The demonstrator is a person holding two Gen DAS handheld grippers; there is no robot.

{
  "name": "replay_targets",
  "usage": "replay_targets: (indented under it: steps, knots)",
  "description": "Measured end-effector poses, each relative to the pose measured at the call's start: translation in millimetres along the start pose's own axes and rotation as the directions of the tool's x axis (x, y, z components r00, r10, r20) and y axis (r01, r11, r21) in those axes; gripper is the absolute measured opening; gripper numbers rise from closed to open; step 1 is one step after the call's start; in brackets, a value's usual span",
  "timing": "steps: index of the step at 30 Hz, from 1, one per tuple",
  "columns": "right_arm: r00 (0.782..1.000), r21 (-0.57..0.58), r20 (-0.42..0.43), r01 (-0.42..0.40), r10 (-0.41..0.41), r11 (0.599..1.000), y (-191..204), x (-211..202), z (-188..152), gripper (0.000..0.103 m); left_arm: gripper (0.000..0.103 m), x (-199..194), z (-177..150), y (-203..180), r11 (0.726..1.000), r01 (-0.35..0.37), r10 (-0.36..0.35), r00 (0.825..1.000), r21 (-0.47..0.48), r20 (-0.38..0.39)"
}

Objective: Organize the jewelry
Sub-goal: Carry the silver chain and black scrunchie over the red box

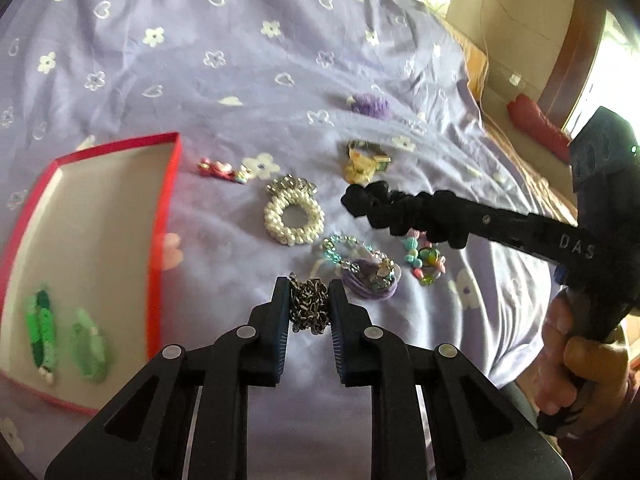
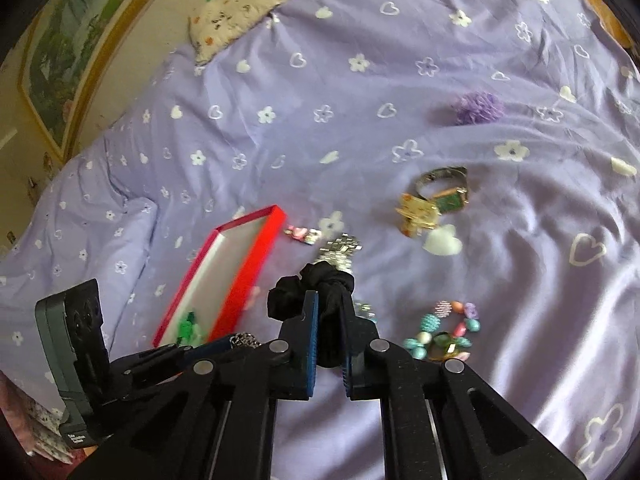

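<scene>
The left gripper (image 1: 309, 312) is clamped on a bunched silver chain (image 1: 309, 309), its pads pressing both sides. The right gripper (image 2: 329, 334) pinches a black scrunchie (image 2: 310, 286), which bulges out past its fingertips. Both hang above a lilac bedspread (image 1: 224, 92) printed with white flowers and hearts. To the left of the left gripper lies an open red box (image 1: 168, 216) holding two green hair clips (image 1: 40, 322). Just ahead of that gripper rest a pearl scrunchie (image 1: 294, 216), a beaded bracelet (image 1: 424, 264) and a purple hair tie (image 1: 370, 284). Farther ahead lie a gold watch (image 2: 450, 196) and a purple pompom (image 2: 478, 108).
</scene>
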State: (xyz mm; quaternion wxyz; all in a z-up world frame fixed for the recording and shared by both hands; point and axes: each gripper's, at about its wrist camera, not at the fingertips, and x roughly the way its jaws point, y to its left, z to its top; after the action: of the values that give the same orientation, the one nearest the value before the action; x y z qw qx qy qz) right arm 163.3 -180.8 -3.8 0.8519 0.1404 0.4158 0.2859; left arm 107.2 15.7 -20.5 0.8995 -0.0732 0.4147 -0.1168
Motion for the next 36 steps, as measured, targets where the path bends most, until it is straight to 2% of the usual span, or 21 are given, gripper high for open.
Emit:
replay_targets:
  steps: [9, 21, 30, 36]
  knots:
    - [0.998, -0.044, -0.037, -0.048, 0.047, 0.998, 39, 17, -8, 0.009, 0.017, -40, -2, 38, 0.997, -0.044, 0.048, 0.997, -0.067, 0.065]
    - [0.991, -0.078, -0.088, -0.107, 0.1, 0.991, 83, 54, -14, 0.009, 0.017, -66, -6, 94, 0.983, -0.106, 0.121, 0.988, -0.15, 0.096]
    - [0.982, -0.107, -0.127, -0.151, 0.137, 0.983, 120, 94, -9, 0.009, 0.017, -71, -2, 138, 0.966, -0.156, 0.179, 0.979, -0.205, 0.102]
    - [0.979, -0.135, -0.16, -0.148, 0.126, 0.98, 140, 127, -5, 0.009, 0.017, -60, 2, 178, 0.949, -0.197, 0.222, 0.972, -0.247, 0.08]
